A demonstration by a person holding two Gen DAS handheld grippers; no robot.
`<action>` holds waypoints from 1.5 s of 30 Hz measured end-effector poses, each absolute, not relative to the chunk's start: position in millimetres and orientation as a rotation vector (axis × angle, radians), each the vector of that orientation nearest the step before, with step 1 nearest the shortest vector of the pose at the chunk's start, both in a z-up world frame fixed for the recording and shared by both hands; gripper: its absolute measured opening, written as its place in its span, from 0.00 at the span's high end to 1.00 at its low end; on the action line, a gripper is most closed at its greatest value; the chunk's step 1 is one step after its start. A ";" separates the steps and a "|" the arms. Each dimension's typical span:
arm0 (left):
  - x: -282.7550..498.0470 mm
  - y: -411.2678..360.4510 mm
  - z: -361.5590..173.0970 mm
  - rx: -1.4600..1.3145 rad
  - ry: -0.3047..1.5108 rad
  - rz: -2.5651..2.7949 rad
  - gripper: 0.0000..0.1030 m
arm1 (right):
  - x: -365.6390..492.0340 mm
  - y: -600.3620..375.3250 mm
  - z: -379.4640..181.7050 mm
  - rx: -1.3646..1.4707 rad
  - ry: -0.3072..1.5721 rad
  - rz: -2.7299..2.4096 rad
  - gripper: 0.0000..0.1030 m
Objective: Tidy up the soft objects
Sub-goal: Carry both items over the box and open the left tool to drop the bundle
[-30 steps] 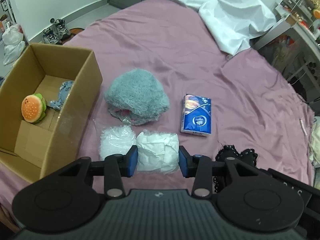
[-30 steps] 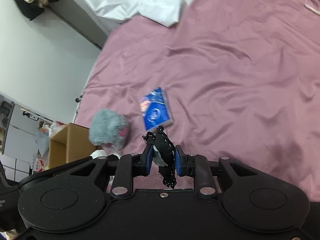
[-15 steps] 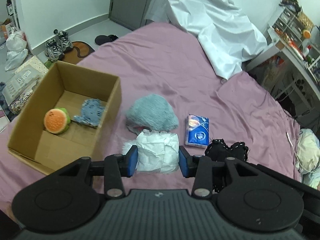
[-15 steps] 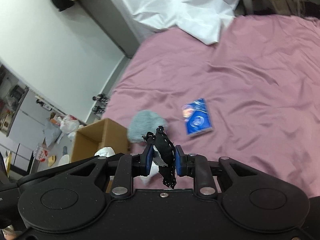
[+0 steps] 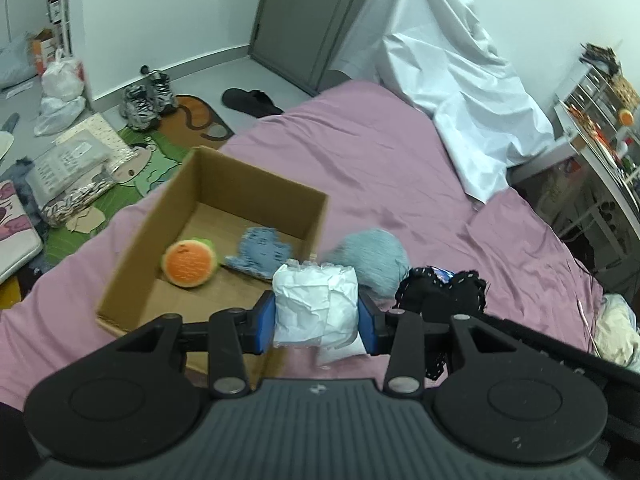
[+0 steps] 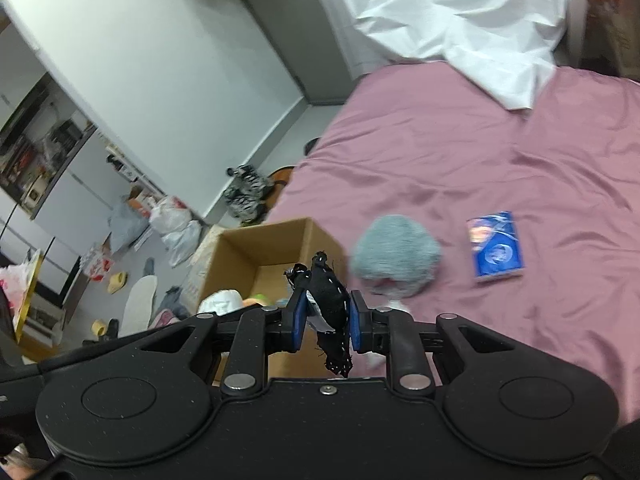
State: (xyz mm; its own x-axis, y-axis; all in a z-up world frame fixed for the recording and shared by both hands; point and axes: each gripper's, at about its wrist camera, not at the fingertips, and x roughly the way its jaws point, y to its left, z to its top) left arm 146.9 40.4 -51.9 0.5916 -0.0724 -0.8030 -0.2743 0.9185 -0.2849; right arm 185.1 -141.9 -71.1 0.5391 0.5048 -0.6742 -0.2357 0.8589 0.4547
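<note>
The step in hand is judged to be the carrying of two soft things to the open brown cardboard box [image 5: 224, 216] set on the mauve bedsheet [image 5: 400, 168]; a white crumpled packet in clear wrap [image 5: 316, 300] is clamped between the blue pads of the left gripper [image 5: 317, 322], which are held apart only by its width; a black fabric piece with white stitching [image 6: 329, 292] is pinched in the nearly closed right gripper [image 6: 328, 322]; both loads are seen clear of the sheet, the white packet hanging at the box's near right corner.

Inside the box an orange burger-shaped plush [image 5: 188, 264] and a flat pale-blue plush [image 5: 262, 250] are already lodged; a fluffy grey-blue hat [image 6: 394, 254] is left on the sheet at three o'clock of the box, with a blue tissue pack [image 6: 496, 246] further at three o'clock.

The next move is judged to call for each load to be brought over the box's opening, at about eleven o'clock of the left gripper, and dropped clear of the rim.
</note>
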 end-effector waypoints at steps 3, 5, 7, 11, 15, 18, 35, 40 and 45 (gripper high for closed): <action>142.5 57.5 -52.9 -0.421 0.930 0.140 0.60 | 184.8 -121.7 -67.0 0.309 0.898 0.476 0.79; 139.6 68.6 -54.0 -0.436 0.926 0.151 0.60 | 184.9 -110.2 -65.4 0.297 0.898 0.491 0.79; 138.0 79.3 -55.4 -0.449 0.925 0.161 0.60 | 185.4 -99.1 -64.7 0.284 0.900 0.501 0.79; 136.6 98.2 -60.6 -0.478 0.927 0.179 0.60 | 188.9 -82.5 -67.3 0.287 0.921 0.514 0.79; 137.7 113.9 -67.3 -0.499 0.936 0.191 0.60 | 192.2 -70.0 -70.6 0.272 0.933 0.514 0.79; 140.2 122.6 -74.0 -0.512 0.949 0.193 0.60 | 194.2 -63.3 -74.0 0.265 0.945 0.513 0.79; 167.2 139.4 -129.6 -0.542 1.135 0.227 0.60 | 215.3 -45.4 -92.3 0.248 1.039 0.484 0.79; 175.3 136.9 -139.1 -0.527 1.177 0.238 0.60 | 224.3 -45.9 -96.5 0.247 1.063 0.476 0.79; 182.2 136.5 -145.5 -0.507 1.223 0.254 0.58 | 230.7 -42.7 -101.0 0.245 1.089 0.480 0.79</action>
